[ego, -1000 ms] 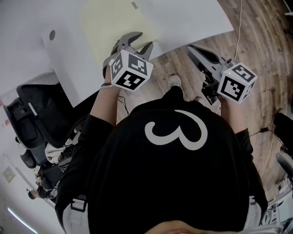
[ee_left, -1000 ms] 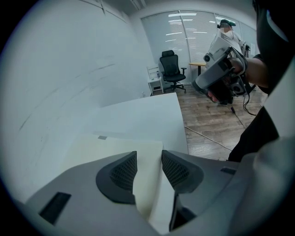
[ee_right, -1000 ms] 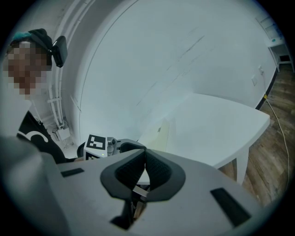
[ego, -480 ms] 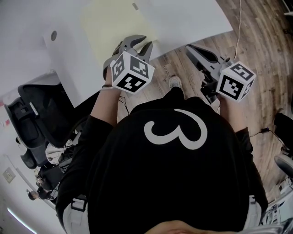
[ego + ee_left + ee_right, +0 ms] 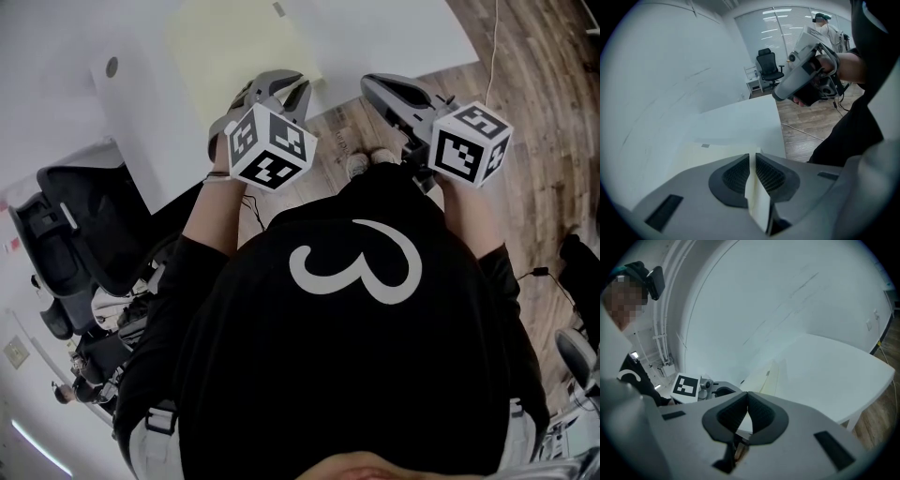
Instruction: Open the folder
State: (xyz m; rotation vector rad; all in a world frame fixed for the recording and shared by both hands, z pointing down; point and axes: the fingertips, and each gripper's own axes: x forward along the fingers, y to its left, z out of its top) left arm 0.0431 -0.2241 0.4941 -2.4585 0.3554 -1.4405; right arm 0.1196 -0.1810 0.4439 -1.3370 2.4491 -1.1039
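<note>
While the head view shows only that the left gripper (image 5: 289,86) reaches onto one corner of the pale yellow folder (image 5: 234,56), the left gripper view settles the grip. Its jaws have just been closing and now pinch a thin pale edge of the folder between the ribbed pads (image 5: 733,176), with the sheet standing in the narrow slit and running back towards the camera. The folder lies on the white table (image 5: 394,37) at its near edge (the pinched corner is the near right one as seen from above).

From above, the right gripper (image 5: 370,84) hangs off the table over the wooden floor (image 5: 534,84), just beside the table's edge and apart from the folder. How its jaws stand is hard to read from there. The right gripper view shows them meeting at the tips with nothing between them. Beyond them the folder is seen low and from the side on the table, and the marker cube (image 5: 686,386) of the left gripper sits at the left.

Only the left gripper view takes in the room beyond. It shows a black office chair (image 5: 768,65) across the floor and the right gripper from the side, over the floor.
</note>
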